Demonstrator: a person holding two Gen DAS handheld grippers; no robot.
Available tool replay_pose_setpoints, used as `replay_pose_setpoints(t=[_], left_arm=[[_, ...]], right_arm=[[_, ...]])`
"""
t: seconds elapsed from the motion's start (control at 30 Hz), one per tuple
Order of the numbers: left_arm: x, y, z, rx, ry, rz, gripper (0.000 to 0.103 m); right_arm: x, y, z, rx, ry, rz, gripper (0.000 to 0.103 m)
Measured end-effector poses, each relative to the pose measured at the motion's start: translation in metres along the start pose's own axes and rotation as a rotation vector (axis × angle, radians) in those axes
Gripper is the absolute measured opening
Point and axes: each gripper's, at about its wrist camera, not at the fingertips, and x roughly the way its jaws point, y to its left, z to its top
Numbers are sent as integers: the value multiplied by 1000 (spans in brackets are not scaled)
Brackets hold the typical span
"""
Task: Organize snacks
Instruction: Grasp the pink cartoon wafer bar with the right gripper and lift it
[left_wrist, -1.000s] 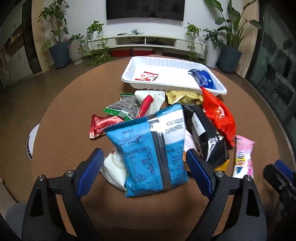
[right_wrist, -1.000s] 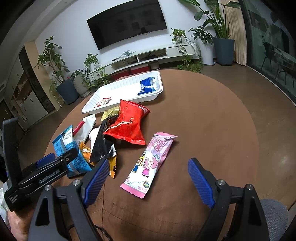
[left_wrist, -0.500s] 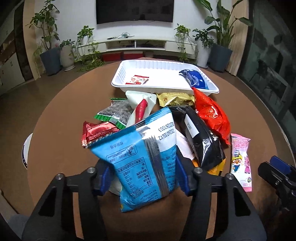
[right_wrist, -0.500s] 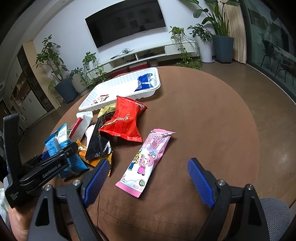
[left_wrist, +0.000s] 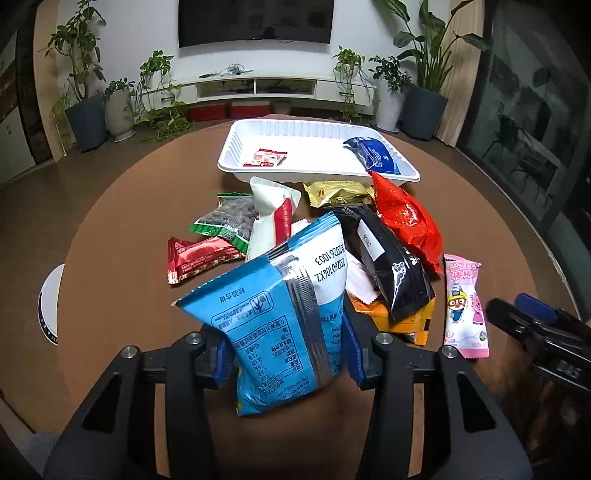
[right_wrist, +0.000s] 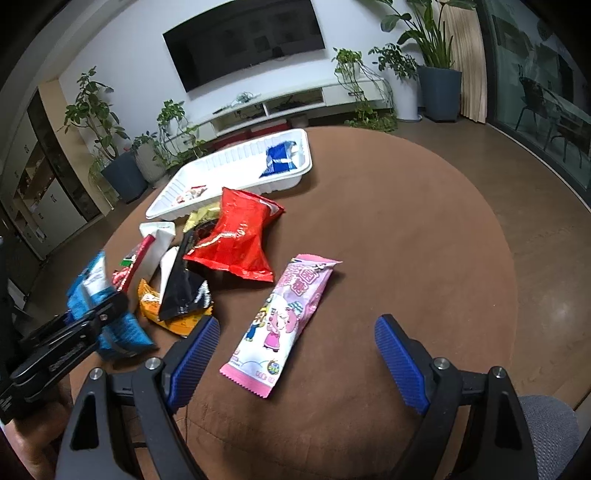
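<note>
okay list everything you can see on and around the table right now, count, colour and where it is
Table: one, brown, round.
Tray: one, white, far side.
Small packet: one, red-white, tray's left end.
Dark blue packet: one, tray's right end.
Loose snacks: gold, green, white-red, dark red, red, black, orange, piled before the tray.
Pink bar: one, apart, right of the pile.
Blue bag: one, in the left gripper.
Plants, TV: background.
Left gripper: has just been closing, shut on the blue bag.
Right gripper: open, over the pink bar.
</note>
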Motion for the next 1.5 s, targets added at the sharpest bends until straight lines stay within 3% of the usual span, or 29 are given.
replay_pose_setpoints(t=[0.4,0.53,0.63,0.77,0.87,1.13,1.5], left_arm=[[-10,-2,-1,24,4,13,45],[-9,-2,-2,26,9,20,45],[-7,-1,-2,25,14,21,45],[-7,0,-4,27,18,24,45],[-7,0,-4,30,15,23,45],[-11,0,-4,37,7,9,44],[-12,5,-5,24,26,-47,38]], right_arm=[[47,16,14,-72,146,-82,83],[53,22,14,-119,151,-127,81],[55,26,15,-167,154,-163,70],[52,23,17,-179,166,-164,58],[49,21,17,-188,178,-164,43],[39,11,15,-149,199,-103,27],[24,-17,17,-33,185,-17,19]])
